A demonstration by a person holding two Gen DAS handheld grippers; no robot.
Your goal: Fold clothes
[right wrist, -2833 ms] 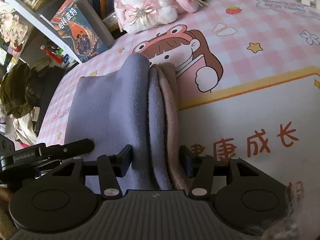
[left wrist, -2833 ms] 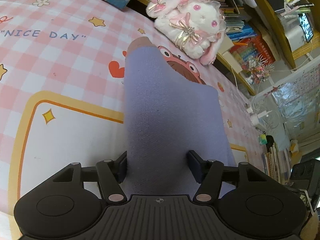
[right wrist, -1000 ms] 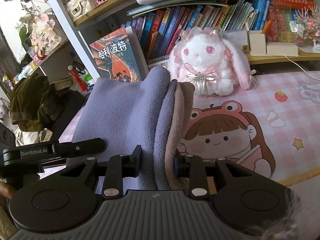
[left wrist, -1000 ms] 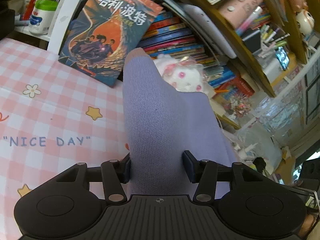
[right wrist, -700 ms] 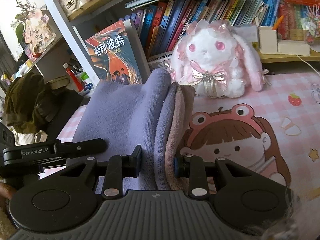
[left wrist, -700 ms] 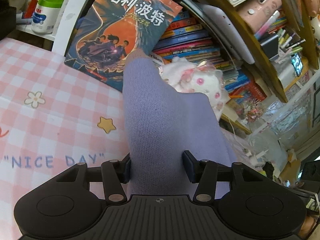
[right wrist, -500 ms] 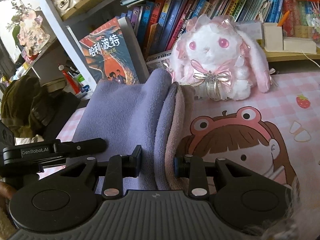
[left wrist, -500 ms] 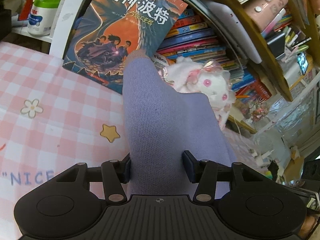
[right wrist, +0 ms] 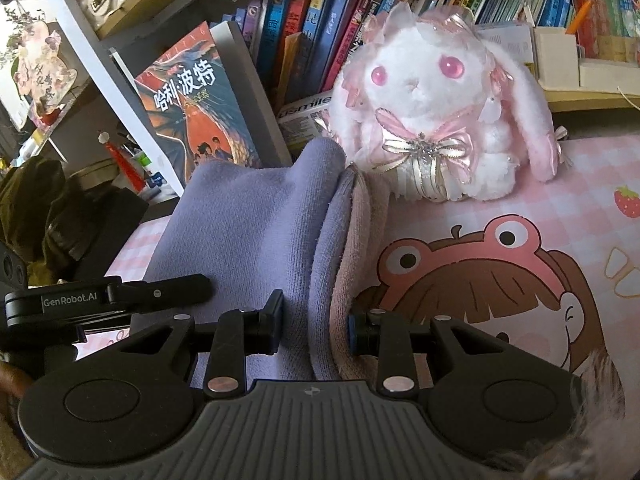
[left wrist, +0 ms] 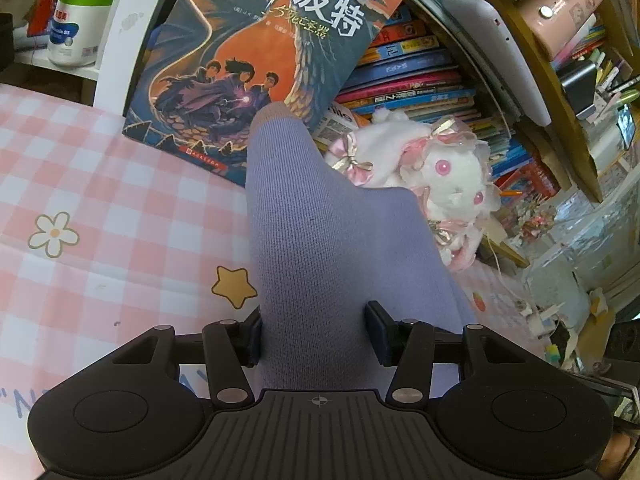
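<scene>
A folded lavender garment [left wrist: 320,240] with a dusty-pink inner layer [right wrist: 360,240] is held up between both grippers, above the pink checked desk mat [left wrist: 100,208]. My left gripper [left wrist: 314,338] is shut on one edge of the lavender garment. My right gripper [right wrist: 316,328] is shut on the other edge, pinching lavender and pink layers together [right wrist: 260,240]. The left gripper's body [right wrist: 104,300] shows at the left of the right wrist view. The cloth hides what lies straight ahead of both grippers.
A white and pink plush rabbit [right wrist: 436,116] sits at the back of the mat, also in the left wrist view [left wrist: 440,176]. A large book [left wrist: 264,52] leans against the shelf of books [right wrist: 360,12]. A dark bag [right wrist: 36,216] lies off the desk's left.
Both grippers have carried the garment forward toward the back of the desk. The book and the plush rabbit are closer and larger. Both grips are unchanged.
</scene>
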